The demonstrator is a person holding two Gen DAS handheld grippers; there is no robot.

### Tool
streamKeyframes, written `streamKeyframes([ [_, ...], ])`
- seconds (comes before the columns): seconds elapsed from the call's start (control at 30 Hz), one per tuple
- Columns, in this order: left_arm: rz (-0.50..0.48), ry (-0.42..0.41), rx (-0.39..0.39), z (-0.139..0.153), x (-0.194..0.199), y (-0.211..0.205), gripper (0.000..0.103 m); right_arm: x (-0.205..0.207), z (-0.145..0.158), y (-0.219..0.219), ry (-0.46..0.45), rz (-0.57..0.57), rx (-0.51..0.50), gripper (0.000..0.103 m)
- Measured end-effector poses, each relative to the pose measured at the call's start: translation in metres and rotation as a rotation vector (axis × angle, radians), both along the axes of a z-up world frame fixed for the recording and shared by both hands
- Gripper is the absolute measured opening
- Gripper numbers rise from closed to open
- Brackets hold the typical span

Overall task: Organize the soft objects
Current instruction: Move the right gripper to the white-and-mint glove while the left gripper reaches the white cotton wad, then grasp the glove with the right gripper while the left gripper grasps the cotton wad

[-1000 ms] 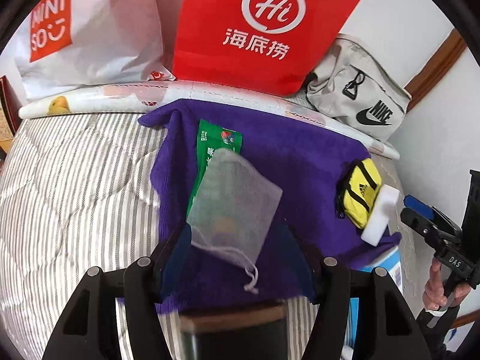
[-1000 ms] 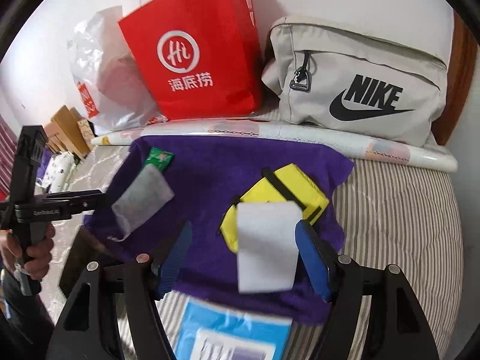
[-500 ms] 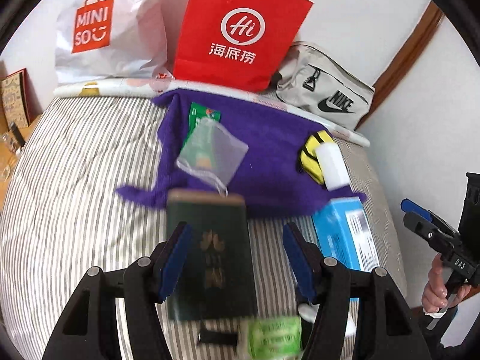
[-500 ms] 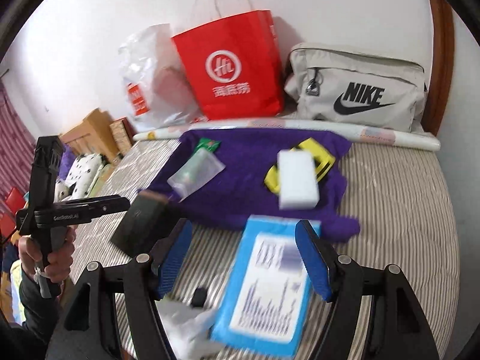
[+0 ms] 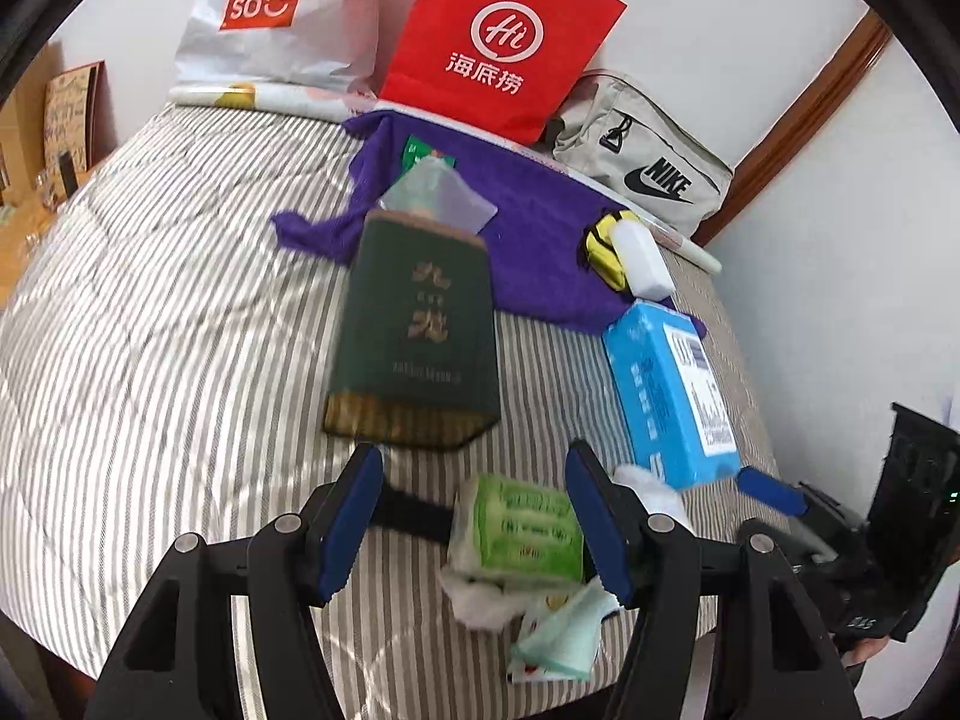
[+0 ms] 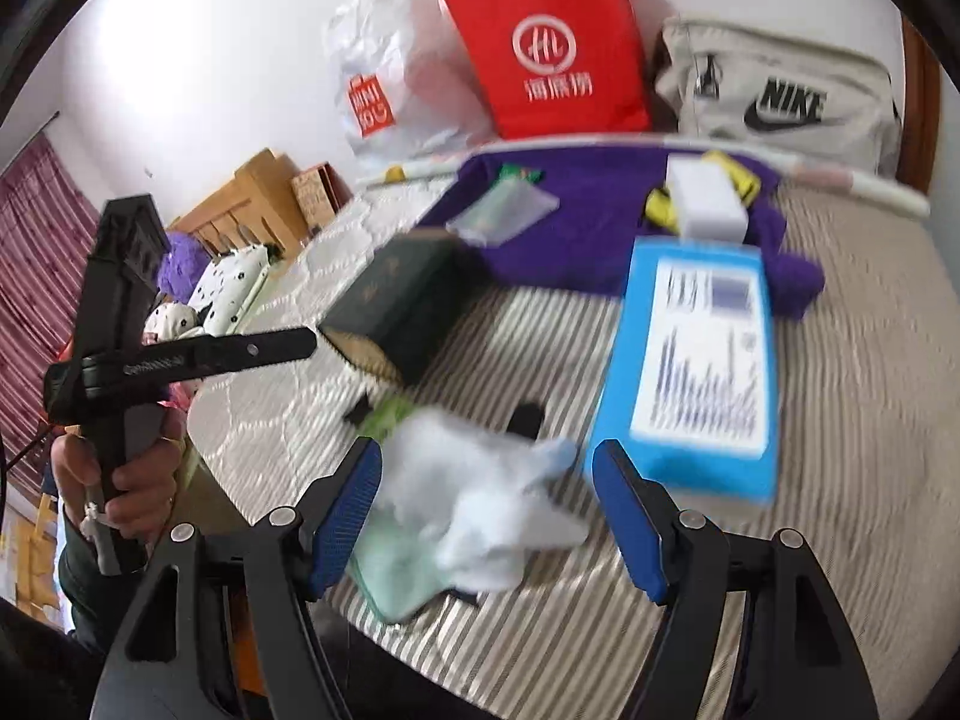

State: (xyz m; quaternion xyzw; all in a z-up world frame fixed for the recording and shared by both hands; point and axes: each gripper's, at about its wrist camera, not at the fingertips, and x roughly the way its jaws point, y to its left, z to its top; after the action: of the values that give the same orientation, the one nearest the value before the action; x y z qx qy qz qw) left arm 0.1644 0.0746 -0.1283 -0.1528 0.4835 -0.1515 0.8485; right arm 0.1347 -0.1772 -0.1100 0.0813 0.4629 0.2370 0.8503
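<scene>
My left gripper (image 5: 474, 516) hangs over the near edge of the striped, quilted mattress (image 5: 150, 360) with its blue pads spread and nothing pinched; a crinkly green tissue pack (image 5: 519, 525) lies between them, untouched, on a tuft of white fluff and a pale green cloth (image 5: 564, 636); just ahead a dark green box (image 5: 414, 330) with gold lettering lies flat, hard-edged and glossy. My right gripper (image 6: 486, 516) is likewise spread and empty, over a soft, crumpled white wad (image 6: 474, 492), blurred, that lies on the same pale green cloth (image 6: 396, 576); its jaws have just been opening a little. A rigid blue carton (image 6: 696, 360) with a printed label sits just right of the wad. Farther back a fuzzy purple towel (image 5: 528, 228) carries a translucent mesh pouch (image 5: 438, 192), a green packet (image 5: 420, 153), a small yellow bag (image 5: 606, 246) and a white foam block (image 5: 642, 252); behind them, against the wall, stand a red paper bag (image 5: 498, 42), a white plastic bag (image 5: 270, 18) and a grey canvas bag (image 5: 648, 156). A second ago both grippers hovered over the towel, the left at the pouch and the right at the foam block; now both have drawn back to the near edge, and the box, the carton and the tissue pile fill the foreground.
</scene>
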Motion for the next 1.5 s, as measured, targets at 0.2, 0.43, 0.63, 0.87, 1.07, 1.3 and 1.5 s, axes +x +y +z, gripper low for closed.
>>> streamKeyframes([
  [0.2,-0.006,0.008,0.05,-0.026,-0.019,-0.002,0.061,-0.014,-0.028,0.009,0.019,0.003,-0.03,0.072],
  [0.43,0.006,0.043,0.056,-0.047,-0.035,0.004,0.061,-0.006,-0.048,0.027,0.047,0.023,-0.035,0.072],
  [0.63,0.003,0.065,0.038,-0.057,-0.043,0.009,0.062,-0.011,-0.048,0.035,-0.027,-0.006,-0.005,0.061],
  [0.87,0.004,0.066,0.009,-0.059,-0.045,0.007,0.062,-0.018,-0.036,0.04,-0.109,0.016,0.002,0.012],
  [1.07,-0.008,0.067,0.011,-0.058,-0.047,0.0,0.061,-0.025,-0.011,0.034,-0.181,0.021,0.026,0.011],
  [1.3,-0.057,0.044,0.037,-0.055,-0.052,-0.017,0.061,-0.041,0.016,0.01,-0.248,-0.022,0.03,0.011],
  [1.5,-0.105,0.028,0.091,-0.06,-0.049,-0.04,0.062,-0.06,0.03,-0.022,-0.289,-0.075,0.009,0.011],
])
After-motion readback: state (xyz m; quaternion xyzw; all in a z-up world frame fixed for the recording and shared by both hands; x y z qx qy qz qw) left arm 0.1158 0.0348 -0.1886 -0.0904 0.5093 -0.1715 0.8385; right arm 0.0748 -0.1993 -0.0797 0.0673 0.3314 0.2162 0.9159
